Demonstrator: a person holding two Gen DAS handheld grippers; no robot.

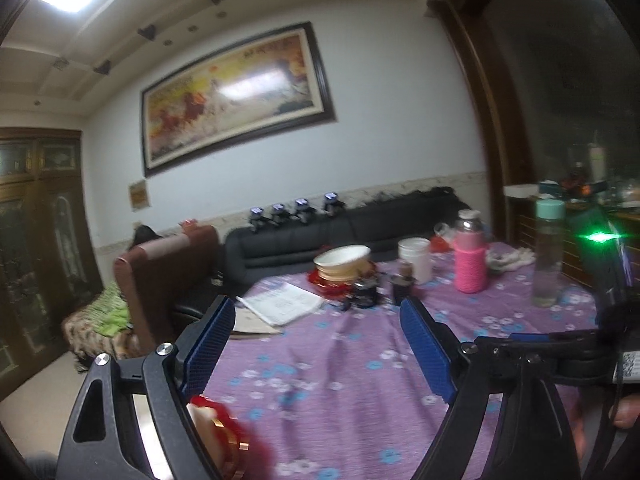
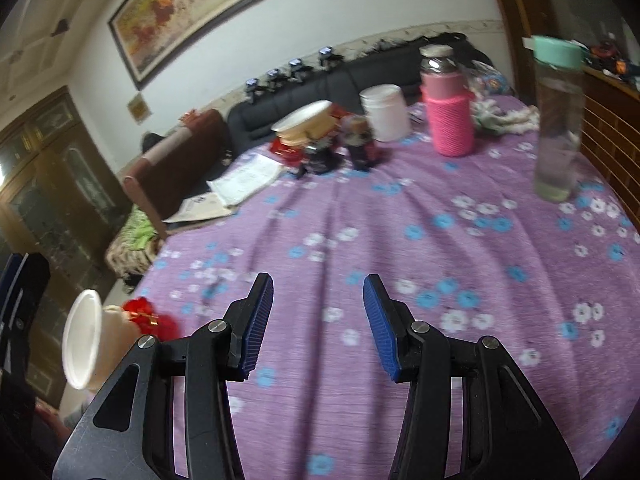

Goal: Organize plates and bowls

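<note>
A stack of cream bowls with a white bowl on top (image 1: 343, 263) sits on a red plate at the far side of the purple flowered table (image 1: 340, 364); it also shows in the right wrist view (image 2: 306, 122). A cream bowl with red trim (image 2: 94, 344) lies tipped on its side at the table's near left edge, its red rim blurred in the left wrist view (image 1: 224, 432). My left gripper (image 1: 316, 320) is open and empty above the table. My right gripper (image 2: 318, 292) is open and empty, to the right of the tipped bowl.
A pink-sleeved bottle (image 2: 448, 114), a white cup (image 2: 386, 112), a clear bottle with a teal cap (image 2: 558, 128), dark jars (image 2: 360, 142) and papers (image 2: 244, 180) stand on the table. A brown chair (image 1: 164, 280) and black sofa (image 1: 320, 236) lie beyond.
</note>
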